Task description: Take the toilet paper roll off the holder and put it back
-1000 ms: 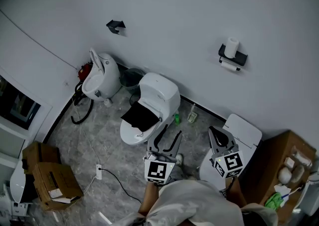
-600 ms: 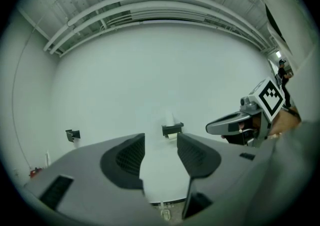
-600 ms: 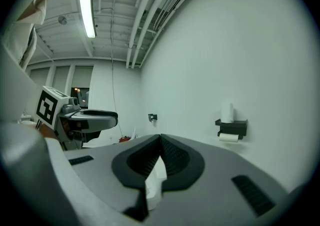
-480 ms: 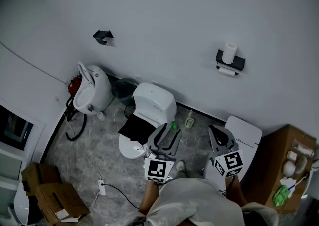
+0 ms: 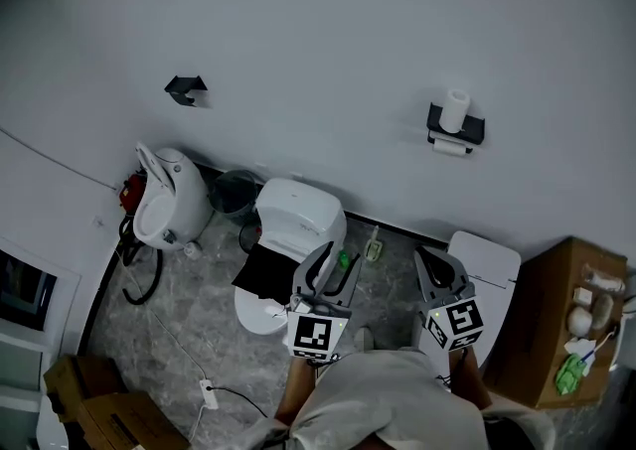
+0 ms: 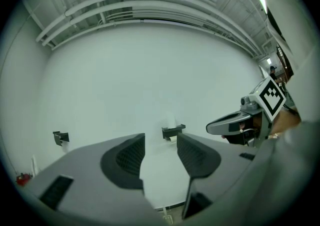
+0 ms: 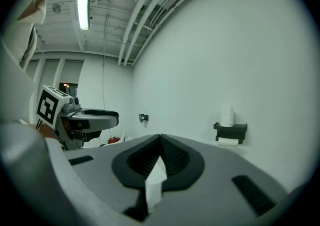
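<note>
Left to right. Cardboard boxes (image 5: 104, 418) are cut off by the lower left corner. The small black wall fitting (image 5: 186, 89) above the leftmost white toilet (image 5: 164, 190) is too small to identify. The person's pale garment (image 5: 388, 403) hides most of both arms. Left gripper (image 6: 161, 142): ribbed dark pads a narrow gap apart, nothing between them, touching nothing. Right gripper (image 7: 160, 145): curved jaws closed together, pinching a scrap of white paper (image 7: 156, 182). On the smooth white wall (image 5: 328, 31), well apart from both grippers, is the black box-shaped holder (image 5: 456, 127). The toilet paper roll (image 5: 452, 145) lies beneath its shelf, and a second roll (image 5: 457, 108) stands upright on top. A wooden cabinet (image 5: 556, 319) is cropped at the right edge; the floor (image 5: 189, 309) is grey marbled tile.
</note>
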Action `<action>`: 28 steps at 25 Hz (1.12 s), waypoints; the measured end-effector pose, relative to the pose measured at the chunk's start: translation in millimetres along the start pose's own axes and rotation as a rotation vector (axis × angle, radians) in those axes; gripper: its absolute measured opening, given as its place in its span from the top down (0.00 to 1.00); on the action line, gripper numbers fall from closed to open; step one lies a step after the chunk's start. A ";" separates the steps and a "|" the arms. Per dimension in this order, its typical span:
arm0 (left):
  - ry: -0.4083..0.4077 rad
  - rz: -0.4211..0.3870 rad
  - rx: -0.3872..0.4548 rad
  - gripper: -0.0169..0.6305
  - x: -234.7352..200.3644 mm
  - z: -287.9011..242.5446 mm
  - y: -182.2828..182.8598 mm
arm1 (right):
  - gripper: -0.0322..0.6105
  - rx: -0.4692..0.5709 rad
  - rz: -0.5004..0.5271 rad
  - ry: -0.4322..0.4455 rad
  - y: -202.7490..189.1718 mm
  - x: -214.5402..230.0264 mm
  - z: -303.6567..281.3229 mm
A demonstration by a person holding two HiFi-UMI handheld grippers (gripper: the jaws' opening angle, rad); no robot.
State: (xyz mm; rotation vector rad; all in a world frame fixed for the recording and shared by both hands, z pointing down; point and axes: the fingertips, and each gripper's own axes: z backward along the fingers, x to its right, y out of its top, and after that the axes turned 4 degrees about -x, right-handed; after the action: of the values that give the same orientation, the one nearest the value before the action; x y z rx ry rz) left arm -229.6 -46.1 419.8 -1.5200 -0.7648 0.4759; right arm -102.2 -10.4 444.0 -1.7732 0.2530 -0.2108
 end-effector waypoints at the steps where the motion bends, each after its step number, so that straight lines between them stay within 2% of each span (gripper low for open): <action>1: -0.010 0.001 0.002 0.65 -2.6 -2.5 -0.3 | 0.95 0.001 -0.001 -0.009 0.8 -0.1 -2.3; 17: -0.157 0.004 0.033 0.65 -6.0 -58.5 -1.8 | 0.95 -0.021 -0.022 -0.157 -4.0 31.6 -15.7; 28: -0.179 -0.006 0.034 0.65 -6.3 -113.2 0.9 | 0.95 -0.015 -0.035 -0.179 -1.9 77.3 -39.7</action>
State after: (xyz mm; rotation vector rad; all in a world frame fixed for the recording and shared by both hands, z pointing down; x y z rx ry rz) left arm -154.4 -130.3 430.3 -1.4567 -0.8952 0.6238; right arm -39.0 -69.1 454.7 -1.8002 0.0957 -0.0742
